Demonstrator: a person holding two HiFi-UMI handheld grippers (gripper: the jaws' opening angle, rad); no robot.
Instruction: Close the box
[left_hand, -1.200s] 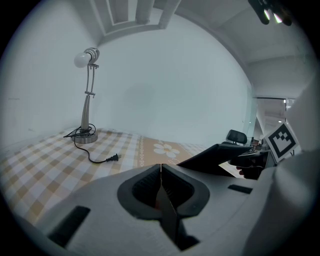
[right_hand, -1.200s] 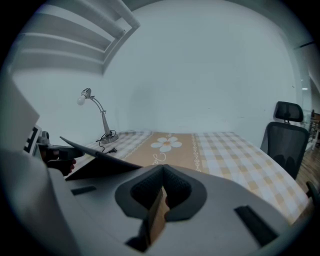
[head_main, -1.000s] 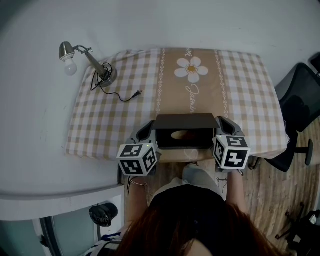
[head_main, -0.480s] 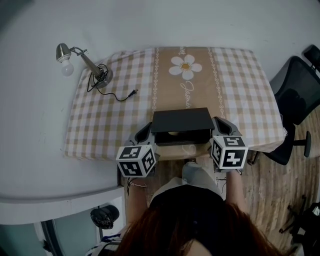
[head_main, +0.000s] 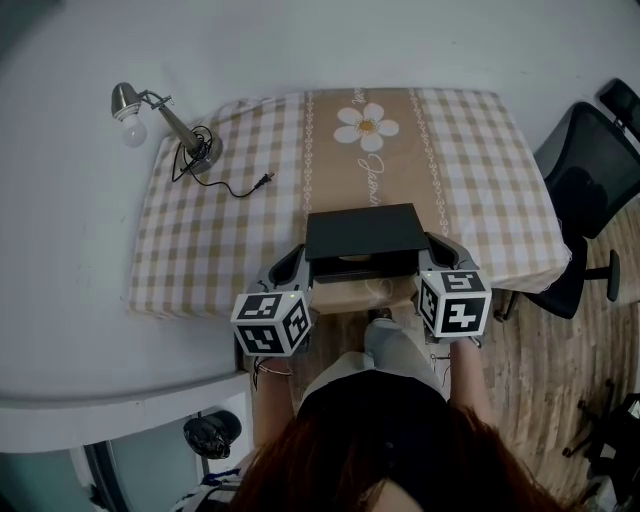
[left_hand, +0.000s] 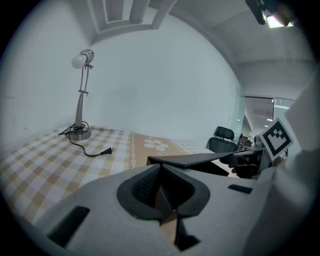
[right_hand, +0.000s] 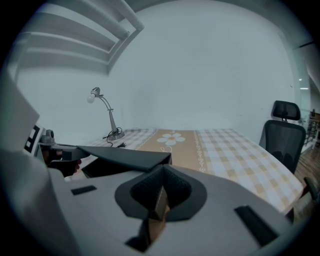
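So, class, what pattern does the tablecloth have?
Tablecloth: beige and white checks, tan daisy stripe down the middle; best in head view.

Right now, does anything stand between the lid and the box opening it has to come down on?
Nothing visible does. The dark lid hangs partly lowered over the box, leaving a narrow front gap; the inside is mostly shadowed. The left tongs and right tongs clamp brown cardboard at its sides.

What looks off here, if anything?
Nothing spilled or damaged. The box lid is not yet flat: a dark gap shows along its near side. The lamp plug lies loose on the tablecloth, connected to nothing.
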